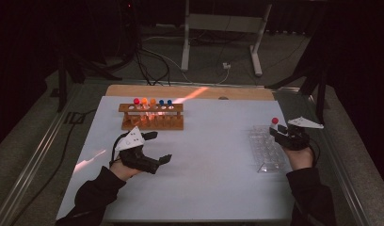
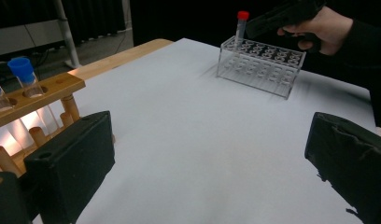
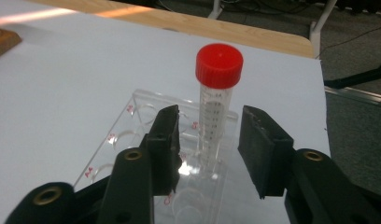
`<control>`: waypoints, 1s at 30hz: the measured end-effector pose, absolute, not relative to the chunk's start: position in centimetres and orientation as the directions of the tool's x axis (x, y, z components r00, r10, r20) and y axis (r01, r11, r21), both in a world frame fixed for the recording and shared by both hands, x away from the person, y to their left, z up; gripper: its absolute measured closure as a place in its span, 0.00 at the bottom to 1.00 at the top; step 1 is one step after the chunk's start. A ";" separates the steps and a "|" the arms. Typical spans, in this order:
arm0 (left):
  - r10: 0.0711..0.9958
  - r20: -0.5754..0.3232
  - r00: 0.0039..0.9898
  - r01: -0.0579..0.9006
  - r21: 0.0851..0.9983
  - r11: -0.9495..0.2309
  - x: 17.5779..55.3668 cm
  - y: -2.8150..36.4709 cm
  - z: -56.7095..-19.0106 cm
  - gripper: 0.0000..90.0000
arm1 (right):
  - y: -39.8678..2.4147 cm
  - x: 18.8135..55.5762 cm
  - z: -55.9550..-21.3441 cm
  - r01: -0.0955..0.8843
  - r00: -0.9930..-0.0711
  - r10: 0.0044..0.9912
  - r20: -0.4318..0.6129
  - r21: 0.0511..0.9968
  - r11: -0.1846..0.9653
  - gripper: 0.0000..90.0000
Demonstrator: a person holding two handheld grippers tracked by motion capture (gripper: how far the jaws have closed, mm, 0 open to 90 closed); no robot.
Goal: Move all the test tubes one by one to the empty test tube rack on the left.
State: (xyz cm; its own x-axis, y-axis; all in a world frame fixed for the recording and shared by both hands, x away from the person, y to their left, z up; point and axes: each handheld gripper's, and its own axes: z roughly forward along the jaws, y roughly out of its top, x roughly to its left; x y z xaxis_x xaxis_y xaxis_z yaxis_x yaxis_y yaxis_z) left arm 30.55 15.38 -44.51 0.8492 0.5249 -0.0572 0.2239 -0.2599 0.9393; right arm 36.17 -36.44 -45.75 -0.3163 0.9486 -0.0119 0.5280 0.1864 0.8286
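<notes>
Red-capped tube (image 3: 215, 98): upright in a corner well of the clear rack (image 3: 132, 135), right side of the worktop (image 1: 204, 160).
Handling: judged light, rigid, slick plastic; grasp the barrel below the cap.
Right gripper (image 3: 208, 140): jaws narrowed, flanking the tube, pads apart from it.
Left gripper (image 2: 202, 163): wide, empty, near the wooden rack (image 2: 34, 100).

Dark room; grey carpet floor (image 1: 30, 141); white table frame (image 1: 223, 28) behind; cables (image 1: 152, 61) on floor.
</notes>
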 end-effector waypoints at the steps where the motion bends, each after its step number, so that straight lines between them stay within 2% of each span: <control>1: 0.524 -0.057 0.850 0.224 0.939 -0.262 30.6 15.4 -44.5 0.03 | -36.4 36.3 -45.7 0.526 -0.316 0.949 -0.010 0.831 0.184 0.66; 14: 0.522 -0.061 0.851 0.230 0.936 -0.265 30.6 15.3 -44.7 0.03 | -36.0 37.5 -46.1 0.542 -0.306 0.952 -0.021 0.818 0.193 0.81; 18: 0.521 -0.058 0.852 0.227 0.937 -0.267 30.6 15.3 -44.7 0.03 | -36.1 37.6 -46.0 0.542 -0.299 0.954 -0.022 0.819 0.189 0.83; 30: 0.517 -0.061 0.854 0.233 0.933 -0.274 30.7 15.3 -44.8 0.03 | -36.2 35.9 -42.7 0.426 -0.301 0.952 -0.058 0.885 0.189 0.83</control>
